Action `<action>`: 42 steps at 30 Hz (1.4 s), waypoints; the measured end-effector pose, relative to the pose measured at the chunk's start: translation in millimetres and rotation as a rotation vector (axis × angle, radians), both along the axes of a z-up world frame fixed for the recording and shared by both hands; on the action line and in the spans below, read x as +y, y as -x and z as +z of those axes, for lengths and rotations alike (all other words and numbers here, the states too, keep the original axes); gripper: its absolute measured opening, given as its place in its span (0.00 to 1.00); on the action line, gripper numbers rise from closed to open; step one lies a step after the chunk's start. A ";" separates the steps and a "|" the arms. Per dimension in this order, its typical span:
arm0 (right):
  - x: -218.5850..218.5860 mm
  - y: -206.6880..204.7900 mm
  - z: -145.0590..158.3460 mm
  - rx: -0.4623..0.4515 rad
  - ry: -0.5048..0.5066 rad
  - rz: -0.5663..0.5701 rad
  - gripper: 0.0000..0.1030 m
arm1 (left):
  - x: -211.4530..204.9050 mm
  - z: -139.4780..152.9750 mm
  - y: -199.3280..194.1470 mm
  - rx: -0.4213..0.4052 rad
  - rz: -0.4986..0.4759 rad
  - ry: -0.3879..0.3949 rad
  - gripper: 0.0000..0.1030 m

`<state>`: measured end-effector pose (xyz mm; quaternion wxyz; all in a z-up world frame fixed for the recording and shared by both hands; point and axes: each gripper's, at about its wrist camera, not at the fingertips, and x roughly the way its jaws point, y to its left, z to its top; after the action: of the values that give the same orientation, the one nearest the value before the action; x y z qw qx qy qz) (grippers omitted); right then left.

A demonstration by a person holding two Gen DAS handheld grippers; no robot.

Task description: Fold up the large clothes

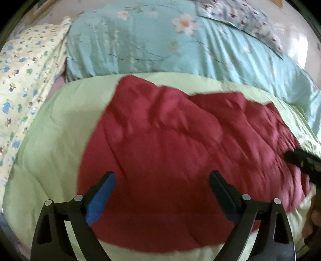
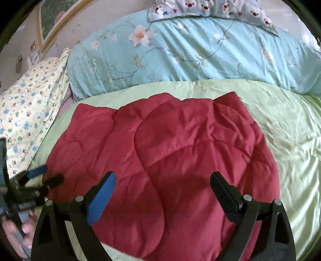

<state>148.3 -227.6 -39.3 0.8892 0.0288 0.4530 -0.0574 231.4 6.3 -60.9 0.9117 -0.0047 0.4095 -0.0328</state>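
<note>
A dark red quilted garment (image 1: 170, 152) (image 2: 160, 144) lies folded on a pale green quilt (image 1: 50, 140) (image 2: 291, 140) on a bed. Above its near edge my left gripper (image 1: 162, 176) hangs open, nothing between its blue pad and black finger. My right gripper (image 2: 163, 177) is also open over the garment's near part, with empty jaws. In the left wrist view the right gripper's black tip (image 1: 301, 160) shows at the right edge over the red cloth. The right wrist view catches the left gripper (image 2: 45, 173) low at the left, open beside the garment's left edge.
A rolled light blue floral duvet (image 1: 160, 46) (image 2: 190, 54) lies behind the green quilt. A yellow patterned blanket (image 1: 26, 80) (image 2: 30, 104) sits to the left, a bear-print pillow (image 2: 210, 8) at the back. A hand (image 2: 24, 230) holds the left tool.
</note>
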 end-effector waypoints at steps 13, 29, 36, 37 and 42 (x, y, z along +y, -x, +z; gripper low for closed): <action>-22.3 -69.1 -38.5 0.191 0.027 -0.044 0.92 | 18.4 -53.1 -131.1 0.214 0.058 0.034 0.89; -82.5 -87.2 -63.0 0.164 0.015 -0.235 0.93 | 22.9 -78.1 -166.8 0.223 0.133 0.074 0.93; -87.2 -91.2 -66.0 0.172 0.006 -0.226 0.93 | 5.6 -36.3 -87.3 0.120 0.064 0.059 0.88; -87.4 -91.3 -66.0 0.171 0.007 -0.226 0.93 | 2.6 -32.8 -72.1 0.109 0.051 0.067 0.88; -85.2 -88.6 -59.5 0.156 0.005 -0.225 0.92 | -7.5 -44.6 -35.6 0.119 0.026 0.053 0.90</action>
<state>236.9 -312.7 -98.8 0.8392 0.0728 0.5146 -0.1600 267.0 -1.1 -105.5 0.8857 -0.0363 0.4618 -0.0314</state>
